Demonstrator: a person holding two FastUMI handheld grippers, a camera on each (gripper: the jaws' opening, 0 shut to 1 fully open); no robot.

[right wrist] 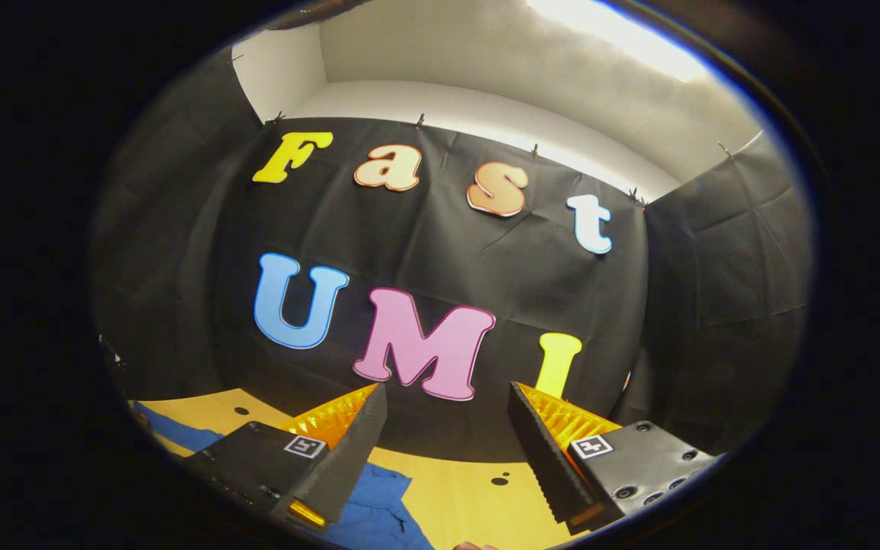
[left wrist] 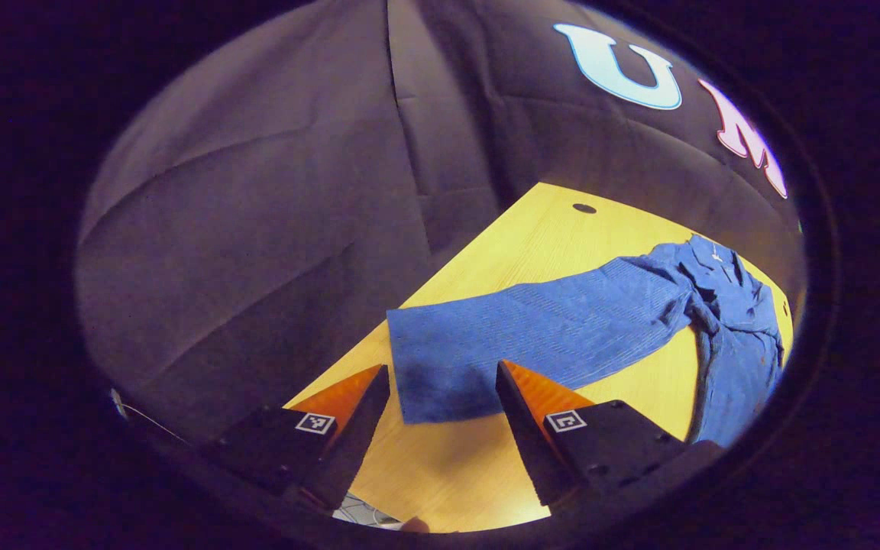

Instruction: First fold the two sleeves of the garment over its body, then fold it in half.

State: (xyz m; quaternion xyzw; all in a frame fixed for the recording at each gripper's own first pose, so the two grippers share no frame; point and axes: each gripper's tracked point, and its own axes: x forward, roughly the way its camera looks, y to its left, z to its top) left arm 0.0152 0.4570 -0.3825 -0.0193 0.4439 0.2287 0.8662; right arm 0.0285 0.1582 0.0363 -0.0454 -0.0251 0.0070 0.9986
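In the left gripper view, the booth's black cloth wall (left wrist: 272, 229) takes up the left and upper part, hanging in creases and folds. Below it the wooden table (left wrist: 455, 466) runs in from the lower middle toward the right, with a small round hole (left wrist: 584, 208) near its far edge. The left gripper (left wrist: 442, 374) sits at the bottom with its two fingers spread apart and nothing between them; it hangs above the cuff end of the sleeve (left wrist: 532, 328), and whether it touches the cloth cannot be told. That sleeve lies flat and stretched out across the table, reaching to the right where it joins the body of the blue garment (left wrist: 730, 328), which lies rumpled near the table's right side with its collar toward the far edge. In the right gripper view, the cloth wall (right wrist: 700, 305) stands behind, with a pale wall and ceiling above it. Low on the left a strip of the garment (right wrist: 180, 437) lies on the table (right wrist: 455, 496), and more blue cloth shows beneath the left finger. The right gripper (right wrist: 448, 389) points up toward the wall, its fingers apart and empty, above the table. Two small holes (right wrist: 499, 481) mark the tabletop.
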